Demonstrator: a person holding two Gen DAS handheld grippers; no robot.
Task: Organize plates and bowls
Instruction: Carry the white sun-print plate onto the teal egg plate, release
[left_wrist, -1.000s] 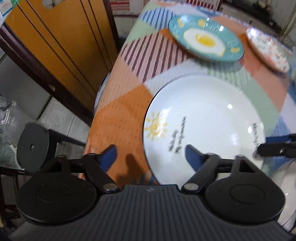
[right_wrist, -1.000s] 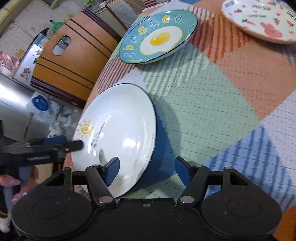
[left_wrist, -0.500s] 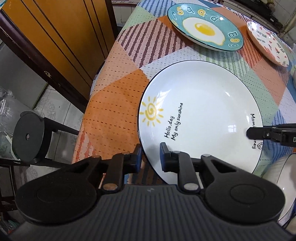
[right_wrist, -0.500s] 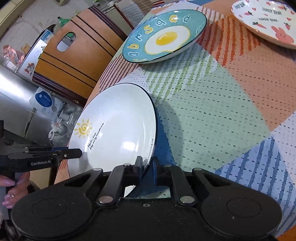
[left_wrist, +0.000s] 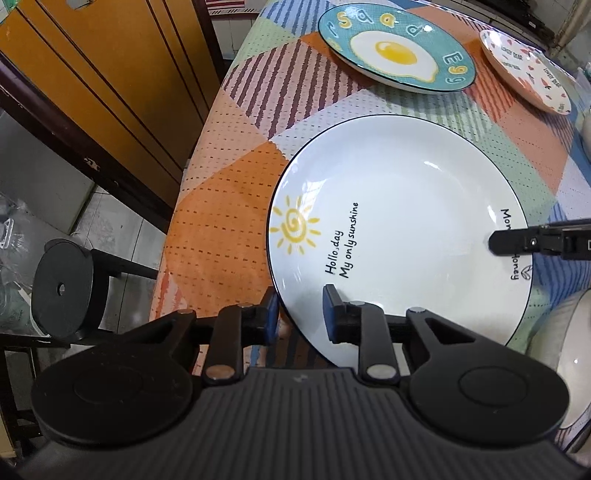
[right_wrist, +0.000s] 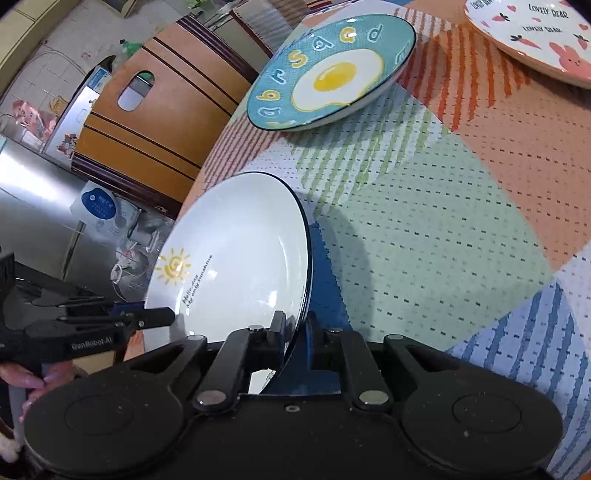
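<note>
A white plate (left_wrist: 399, 221) with a sun drawing and black lettering is held between my two grippers above the patchwork tablecloth (left_wrist: 229, 229). My left gripper (left_wrist: 301, 315) has the plate's near rim between its blue pads; its jaws are opening a little, and the pads still touch the rim. My right gripper (right_wrist: 295, 325) is shut on the opposite rim, and the plate (right_wrist: 236, 251) looks tilted, casting a shadow on the cloth. Each gripper shows in the other's view: right gripper (left_wrist: 517, 243), left gripper (right_wrist: 162, 317).
A teal fried-egg plate (left_wrist: 395, 51) and a pink rabbit plate (left_wrist: 524, 70) lie at the far end of the table. A white bowl (left_wrist: 576, 350) sits at the near right. A black stool (left_wrist: 62, 288) and a wooden door (left_wrist: 92, 74) stand left of the table edge.
Both grippers went from wide open to closed on opposite rims of the white plate. Both views have also sharpened from blur.
</note>
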